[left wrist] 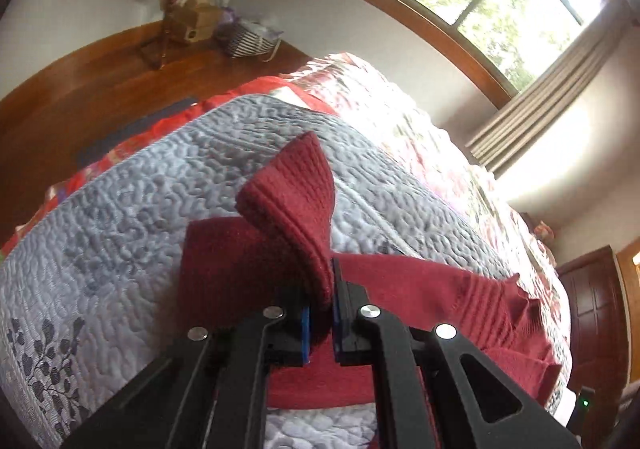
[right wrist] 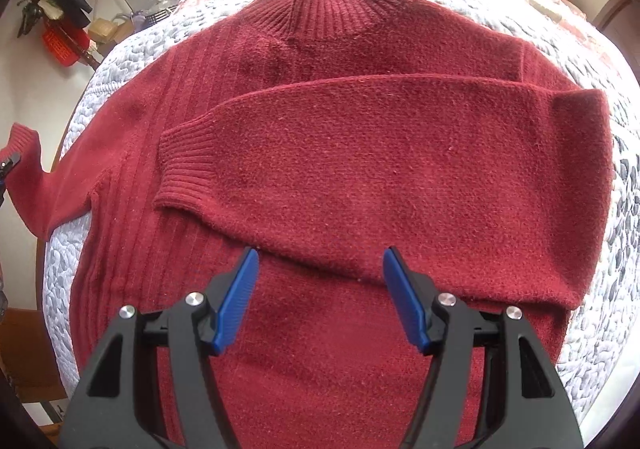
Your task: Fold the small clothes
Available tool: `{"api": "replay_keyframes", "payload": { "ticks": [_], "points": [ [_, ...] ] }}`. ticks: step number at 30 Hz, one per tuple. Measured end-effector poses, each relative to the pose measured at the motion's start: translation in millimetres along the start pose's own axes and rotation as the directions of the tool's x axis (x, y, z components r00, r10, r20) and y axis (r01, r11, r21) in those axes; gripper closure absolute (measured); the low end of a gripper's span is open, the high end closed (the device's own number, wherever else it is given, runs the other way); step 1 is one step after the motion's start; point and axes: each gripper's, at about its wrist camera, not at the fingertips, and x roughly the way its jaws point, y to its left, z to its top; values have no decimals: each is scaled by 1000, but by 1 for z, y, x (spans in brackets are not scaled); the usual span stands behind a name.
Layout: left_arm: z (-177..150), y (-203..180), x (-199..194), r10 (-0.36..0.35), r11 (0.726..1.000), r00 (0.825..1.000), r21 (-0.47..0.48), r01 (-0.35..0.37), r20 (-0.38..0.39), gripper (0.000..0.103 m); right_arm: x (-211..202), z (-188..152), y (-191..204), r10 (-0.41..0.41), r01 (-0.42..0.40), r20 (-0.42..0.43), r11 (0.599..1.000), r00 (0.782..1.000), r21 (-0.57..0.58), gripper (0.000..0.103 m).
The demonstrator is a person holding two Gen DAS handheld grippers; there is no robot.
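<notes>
Grey quilt (right wrist: 592,329) covers bed. Red sweater (right wrist: 360,177) flat on quilt, one sleeve folded across chest. Left gripper (left wrist: 321,313) pinches other sleeve's cuff (left wrist: 292,193), lifted. Right gripper (right wrist: 320,301) wide apart above sweater. Striped basket (left wrist: 248,39) on floor, contents unclear.

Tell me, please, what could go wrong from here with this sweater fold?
1. The left tool pinches only the ribbed cuff of the dark red knitted sweater; pulling may stretch it or make it slip.
2. The sleeve already folded across the chest lies loose and could be dragged askew.
</notes>
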Motion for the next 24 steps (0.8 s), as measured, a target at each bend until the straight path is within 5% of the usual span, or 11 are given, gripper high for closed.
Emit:
{"api": "replay_keyframes", "payload": {
  "ticks": [6, 17, 24],
  "points": [
    [-36, -88, 22, -78, 984, 995, 159, 86, -56, 96, -4, -4, -26, -4, 4, 6, 999, 1000, 46, 38],
    [-109, -226, 60, -189, 913, 964, 327, 242, -186, 96, -15, -11, -66, -5, 2, 31, 995, 999, 99, 38],
    [-167, -256, 114, -101, 887, 940, 398, 234, -326, 95, -3, -12, -88, 11, -10, -3, 990, 1000, 142, 38]
  ]
}}
